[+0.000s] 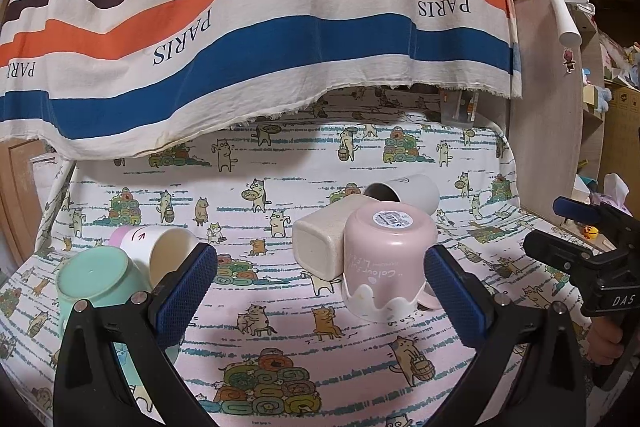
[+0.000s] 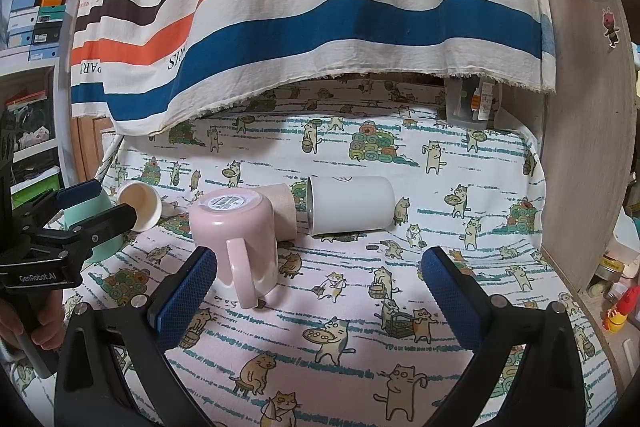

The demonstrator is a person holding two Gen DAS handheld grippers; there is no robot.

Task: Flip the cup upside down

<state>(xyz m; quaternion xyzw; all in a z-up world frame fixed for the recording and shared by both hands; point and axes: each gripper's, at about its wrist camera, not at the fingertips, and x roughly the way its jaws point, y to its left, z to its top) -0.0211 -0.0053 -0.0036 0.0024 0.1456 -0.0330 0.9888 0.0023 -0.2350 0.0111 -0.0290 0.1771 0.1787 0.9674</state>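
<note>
Between the wide-spread, empty fingers of the left gripper (image 1: 320, 287), the inverted pink cup (image 1: 387, 259) is seen; the right gripper (image 2: 320, 287) is likewise spread, with a beige cup (image 1: 320, 241) lying behind.

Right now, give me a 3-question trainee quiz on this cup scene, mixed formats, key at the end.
1. True or false: the pink mug stands mouth down, its barcode sticker facing up.
2. Multiple choice: the white cup is A) upright, B) lying on its side, C) held in the tongs.
3. Short answer: are the left tongs and right tongs open or shut, and is anything held?

Key
1. True; its handle shows in the right wrist view.
2. B; it lies on the cat-print cloth behind the pink mug, beside the beige cup, which is also on its side.
3. Both open, nothing held.
</note>
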